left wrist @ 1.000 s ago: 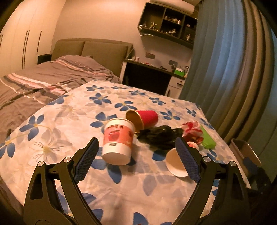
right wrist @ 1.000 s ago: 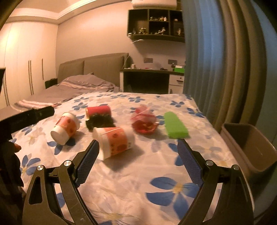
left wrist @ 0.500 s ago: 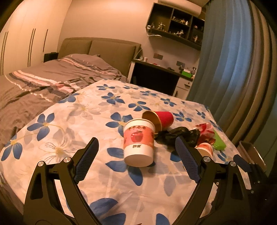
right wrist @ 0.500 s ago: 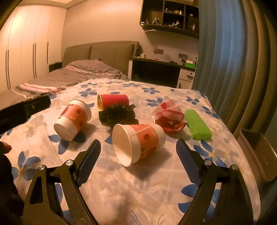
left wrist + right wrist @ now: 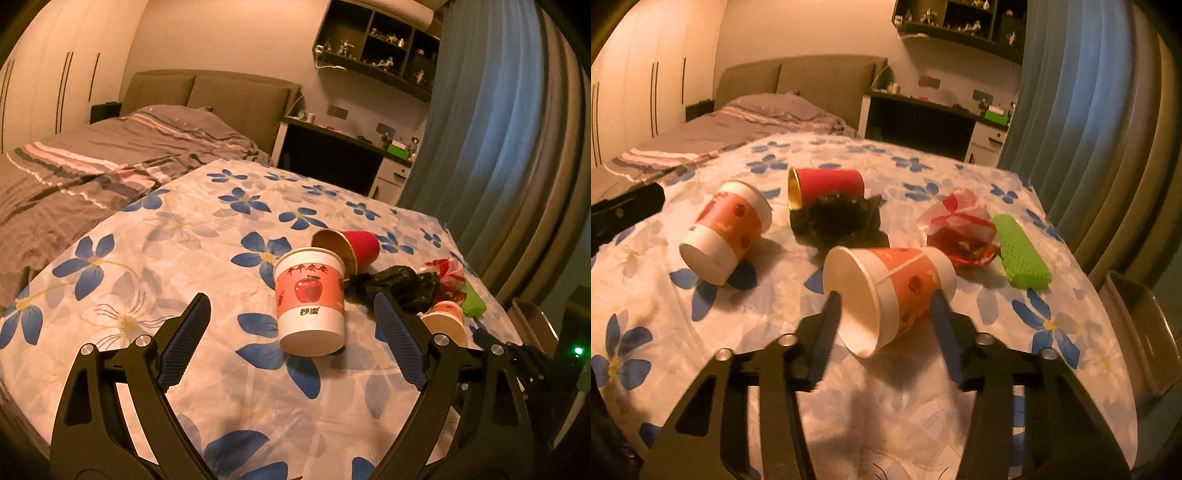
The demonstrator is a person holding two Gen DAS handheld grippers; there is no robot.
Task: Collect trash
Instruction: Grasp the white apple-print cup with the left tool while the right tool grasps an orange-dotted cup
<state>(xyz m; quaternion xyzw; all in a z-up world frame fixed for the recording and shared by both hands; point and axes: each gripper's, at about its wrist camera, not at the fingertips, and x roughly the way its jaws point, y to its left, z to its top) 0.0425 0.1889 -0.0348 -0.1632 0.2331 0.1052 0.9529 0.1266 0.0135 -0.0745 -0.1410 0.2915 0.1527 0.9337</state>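
Right hand-held gripper (image 5: 886,306): its jaws have just been closing around the overturned white-and-orange paper cup (image 5: 890,295), which lies on its side on the blue-flowered bedsheet (image 5: 775,321) with its open mouth toward the camera. The pads sit at the cup's two flanks near the rim; whether they already press the wall cannot be told for certain, though contact looks made or imminent. Left hand-held gripper (image 5: 291,339): jaws spread wide and empty, aimed at the second paper cup with a red apple print (image 5: 310,299), which lies tilted just beyond the pads. Behind lie a red paper cup with gold lining (image 5: 827,188), a crumpled black plastic bag (image 5: 838,218), a red-and-white wrapper (image 5: 960,229) and a green textured block (image 5: 1021,254). A beige plastic bin (image 5: 1141,332) stands beside the bed at the right edge. Likely hazards: a thin paper wall gripped near its open mouth may buckle and squirt out; the soft sheet gives no firm backing, so the cup may roll; the nearby bag could snag on a lift.
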